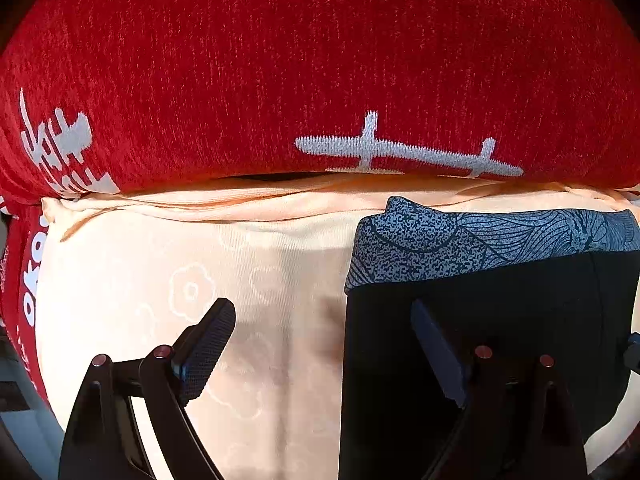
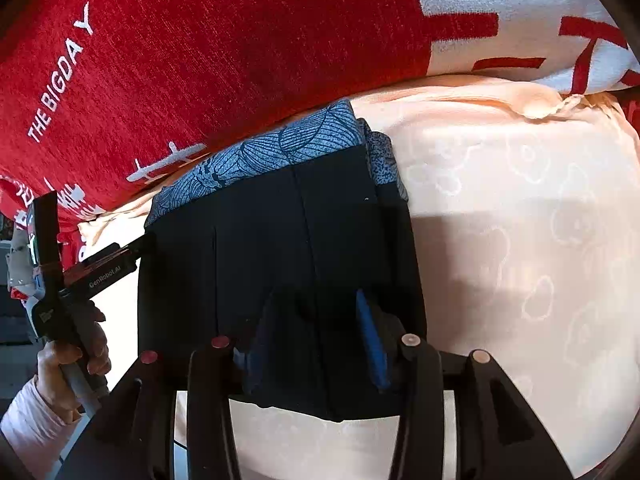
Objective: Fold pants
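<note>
On the left of the right wrist view, a person's hand [image 2: 74,354] in a pale sleeve [image 2: 30,420] holds the left gripper [image 2: 142,246], whose tip reaches the left edge of the folded pants [image 2: 276,240]; whether it touches the cloth cannot be told from there. The left wrist view settles its state: the left gripper [image 1: 326,350] stands spread wide, its left finger [image 1: 206,350] over the bare peach sheet [image 1: 160,280] and its right finger [image 1: 436,350] over the black cloth of the pants [image 1: 480,320], with nothing pinched between them.

The pants lie as a compact dark rectangle on the peach sheet (a faint flower pattern is woven into it), with their blue patterned waistband [image 2: 280,148] at the far end, against the red blanket [image 2: 240,40] with white lettering.

Further right, the right gripper [image 2: 316,336] hangs over the near end of the pants, its jaws partly apart. The blue pad of its right finger [image 2: 372,340] shows clearly, but the left one is lost against the black fabric, so whether cloth is gripped cannot be told. To the right lies open sheet.

There are no containers in view.
</note>
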The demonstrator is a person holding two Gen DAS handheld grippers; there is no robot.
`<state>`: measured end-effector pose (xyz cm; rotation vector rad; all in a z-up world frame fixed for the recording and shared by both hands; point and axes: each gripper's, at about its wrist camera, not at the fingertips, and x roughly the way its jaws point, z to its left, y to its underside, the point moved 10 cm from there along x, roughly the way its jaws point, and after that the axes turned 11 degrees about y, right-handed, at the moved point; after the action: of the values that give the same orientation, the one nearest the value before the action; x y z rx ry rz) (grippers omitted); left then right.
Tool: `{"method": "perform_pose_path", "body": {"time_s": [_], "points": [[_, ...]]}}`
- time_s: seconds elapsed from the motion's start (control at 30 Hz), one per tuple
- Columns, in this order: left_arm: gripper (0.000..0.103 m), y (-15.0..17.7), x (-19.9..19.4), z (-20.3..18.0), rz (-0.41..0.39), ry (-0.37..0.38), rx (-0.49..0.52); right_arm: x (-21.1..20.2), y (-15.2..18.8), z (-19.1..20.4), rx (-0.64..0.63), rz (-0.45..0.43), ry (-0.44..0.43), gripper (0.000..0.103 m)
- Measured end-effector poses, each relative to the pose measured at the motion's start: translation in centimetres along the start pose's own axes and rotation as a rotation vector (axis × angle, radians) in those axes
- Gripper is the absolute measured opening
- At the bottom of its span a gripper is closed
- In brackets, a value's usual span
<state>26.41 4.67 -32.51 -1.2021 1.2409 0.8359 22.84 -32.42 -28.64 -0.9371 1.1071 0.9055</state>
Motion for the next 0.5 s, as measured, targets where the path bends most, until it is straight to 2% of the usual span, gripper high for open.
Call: {"method": "perform_pose_path", "body": {"time_s": [0.27, 0.5], "points": [[0.09, 1.0, -0.7, 0.2, -0.008, 0.013, -0.003, -0.2, 1.1, 0.0, -0.01, 0.001, 0.025, 0.048], [0.09, 3.2, -1.2, 0.2, 0.024, 0.044, -0.007, -0.2, 2.5, -1.6, 0.017, 0.014, 0.028, 0.052]]}}
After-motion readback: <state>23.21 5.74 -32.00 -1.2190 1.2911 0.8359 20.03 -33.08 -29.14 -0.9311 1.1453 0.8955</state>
